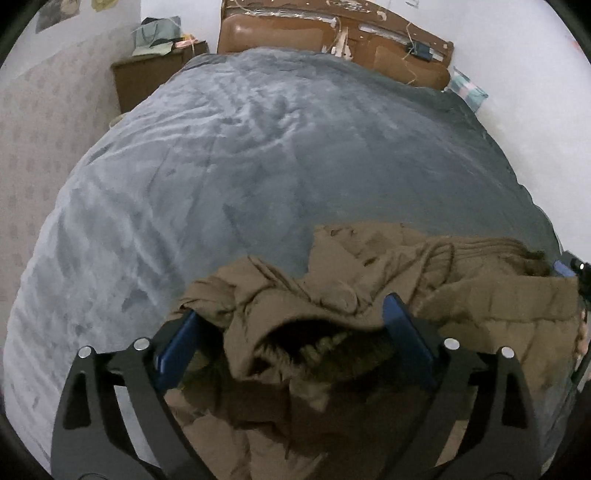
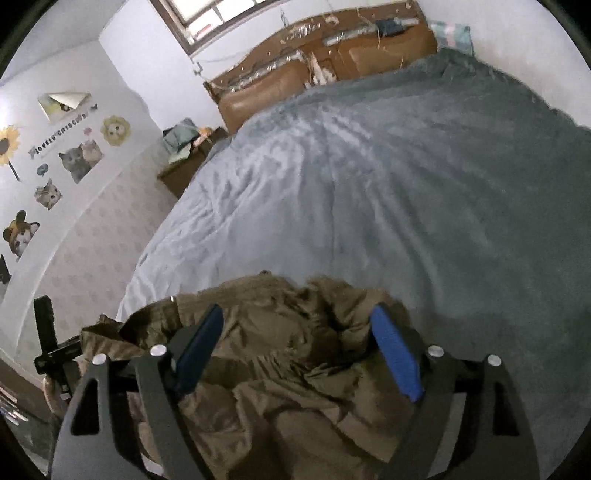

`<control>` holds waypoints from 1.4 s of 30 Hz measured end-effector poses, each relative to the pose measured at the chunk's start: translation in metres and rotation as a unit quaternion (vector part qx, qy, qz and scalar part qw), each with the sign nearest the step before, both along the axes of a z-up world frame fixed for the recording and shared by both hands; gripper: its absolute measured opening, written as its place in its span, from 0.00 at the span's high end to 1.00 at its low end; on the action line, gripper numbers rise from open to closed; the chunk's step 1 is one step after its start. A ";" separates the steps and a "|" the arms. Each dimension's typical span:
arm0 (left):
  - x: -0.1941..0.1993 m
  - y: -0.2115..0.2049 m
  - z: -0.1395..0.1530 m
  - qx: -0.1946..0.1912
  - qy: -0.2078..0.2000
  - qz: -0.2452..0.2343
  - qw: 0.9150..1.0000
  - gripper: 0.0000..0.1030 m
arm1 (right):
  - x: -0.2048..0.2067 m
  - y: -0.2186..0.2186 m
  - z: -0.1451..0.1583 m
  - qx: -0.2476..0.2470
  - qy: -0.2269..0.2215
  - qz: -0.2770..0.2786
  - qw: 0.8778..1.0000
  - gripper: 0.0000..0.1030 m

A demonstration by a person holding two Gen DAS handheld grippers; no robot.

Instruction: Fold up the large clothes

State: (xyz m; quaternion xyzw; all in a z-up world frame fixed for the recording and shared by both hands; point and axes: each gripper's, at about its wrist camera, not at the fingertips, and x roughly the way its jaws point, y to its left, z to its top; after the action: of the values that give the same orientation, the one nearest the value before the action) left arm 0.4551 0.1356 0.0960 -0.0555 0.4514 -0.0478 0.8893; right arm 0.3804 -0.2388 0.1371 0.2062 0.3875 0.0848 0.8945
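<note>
While a brown padded coat lies crumpled at the near edge of the bed, both grippers hang over it with their jaws spread wide. Seen from the left wrist camera, the left gripper tilts down toward the garment, its blue pads standing well apart on either side of a rumpled hump of fabric with a dark, fur-like lining showing in the fold; the cloth lies between the pads, but neither pad appears to press on it, so nothing is gripped. Seen from the right wrist camera, the right gripper is likewise wide open above the coat, one blue pad to each side of the wrinkled brown cloth, with no hold on it. A ribbed cuff of the coat reaches toward the left edge of that view, near the dark frame of the other tool. The bed is covered by a grey-blue plush blanket that stretches away to a brown padded headboard. A small wooden nightstand stands beside the headboard, and cat and sunflower stickers dot the wall.
</note>
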 end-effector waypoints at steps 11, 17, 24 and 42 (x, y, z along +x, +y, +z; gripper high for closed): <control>-0.024 0.006 -0.003 0.038 -0.008 0.011 0.999 0.03 | -0.015 -0.009 -0.016 -0.069 0.017 -0.024 0.997 0.19; -0.017 0.004 -0.048 0.090 0.035 0.011 0.995 0.03 | -0.006 -0.013 -0.056 -0.133 0.056 -0.025 0.989 0.19; 0.009 0.007 -0.077 0.087 0.068 0.005 0.994 0.21 | 0.020 0.010 -0.093 -0.175 0.100 0.029 0.979 0.43; -0.005 0.031 -0.071 0.122 0.041 0.044 0.991 0.69 | 0.030 0.031 -0.068 -0.280 0.039 -0.032 0.959 0.93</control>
State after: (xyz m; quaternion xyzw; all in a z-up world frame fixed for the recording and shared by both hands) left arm 0.4497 0.1666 0.0252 0.0314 0.4870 0.0486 0.8715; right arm 0.4104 -0.2075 0.0693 -0.0372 0.4237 -0.0642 0.9028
